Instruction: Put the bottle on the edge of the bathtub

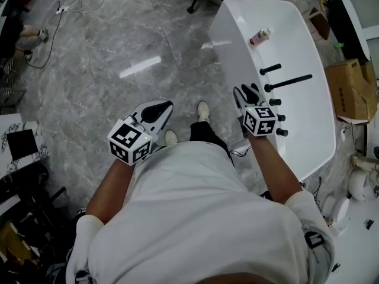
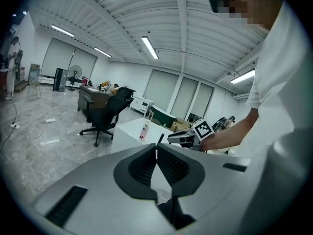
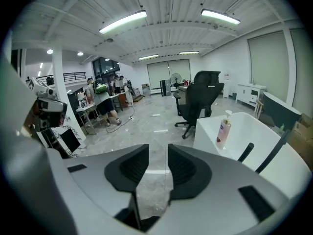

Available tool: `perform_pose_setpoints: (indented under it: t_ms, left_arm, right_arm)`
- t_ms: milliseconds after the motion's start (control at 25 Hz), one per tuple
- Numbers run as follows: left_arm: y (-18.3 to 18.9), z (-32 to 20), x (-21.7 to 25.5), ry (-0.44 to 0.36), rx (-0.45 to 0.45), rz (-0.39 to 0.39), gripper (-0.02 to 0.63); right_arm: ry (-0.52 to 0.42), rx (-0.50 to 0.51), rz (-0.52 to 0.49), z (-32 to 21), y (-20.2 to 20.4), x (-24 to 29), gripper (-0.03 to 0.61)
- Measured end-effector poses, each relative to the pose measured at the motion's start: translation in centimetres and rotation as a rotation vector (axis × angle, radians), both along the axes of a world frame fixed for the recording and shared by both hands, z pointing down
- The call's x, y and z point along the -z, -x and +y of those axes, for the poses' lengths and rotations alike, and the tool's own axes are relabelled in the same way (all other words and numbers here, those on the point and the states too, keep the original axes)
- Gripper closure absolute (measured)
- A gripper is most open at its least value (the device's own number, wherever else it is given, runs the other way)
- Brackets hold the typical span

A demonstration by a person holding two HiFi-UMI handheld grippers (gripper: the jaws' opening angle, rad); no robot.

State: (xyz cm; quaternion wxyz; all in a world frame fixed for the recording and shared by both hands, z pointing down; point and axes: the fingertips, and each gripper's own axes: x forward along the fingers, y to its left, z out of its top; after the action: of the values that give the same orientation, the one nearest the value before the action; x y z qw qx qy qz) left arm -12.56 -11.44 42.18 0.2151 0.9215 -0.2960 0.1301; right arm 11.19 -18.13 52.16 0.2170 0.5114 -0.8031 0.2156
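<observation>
Bottle (image 1: 260,36): stands upright on the far rim of the white bathtub (image 1: 220,28), well apart from both grippers.
Left gripper (image 2: 156,153): fingers pressed together, holding nothing.
Right gripper (image 3: 157,158): fingers slightly apart, nothing between them, above the bathtub's near end.

Person wore white short-sleeved T-shirt (image 1: 201,218), dark trousers (image 1: 204,132), pale shoes (image 1: 203,110). Small black clip-like fitting (image 1: 314,239) on right sleeve. Shell of left gripper (image 1: 155,112) was pale grey moulded plastic, black lining round jaws, cube with black-and-white square markers (image 1: 130,141) at rear. Shell of right gripper (image 1: 247,93) was same grey, black jaws, matching black-and-white marker cube (image 1: 260,121). Thin black cable (image 1: 240,152) ran by right wrist. Jaw pads (image 3: 182,169) were black, finely ribbed; dark rectangular slots (image 3: 257,202) marked shell top.
</observation>
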Motion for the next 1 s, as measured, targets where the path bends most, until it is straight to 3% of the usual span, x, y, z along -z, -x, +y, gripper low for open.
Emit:
perform_pose_setpoints:
  t_ms: [320,640,1000]
  left_arm:
    - [1.9,2.8,0.4,-0.017,0.000,0.009,0.591]
    - [2.3,4.7,0.0,0.001,-0.002,0.019,0.591]
    - [2.1,5.0,0.7,-0.017,-0.034,0.019,0.590]
  right_arm:
    - [-0.031,0.109,-0.032,6.4,5.1,3.2,0.529]
    - [-0.050,0.198,-0.046,9.2,8.6,5.2,0.549]
    - [-0.078,0.209,-0.064,9.8,9.4,6.5,0.565]
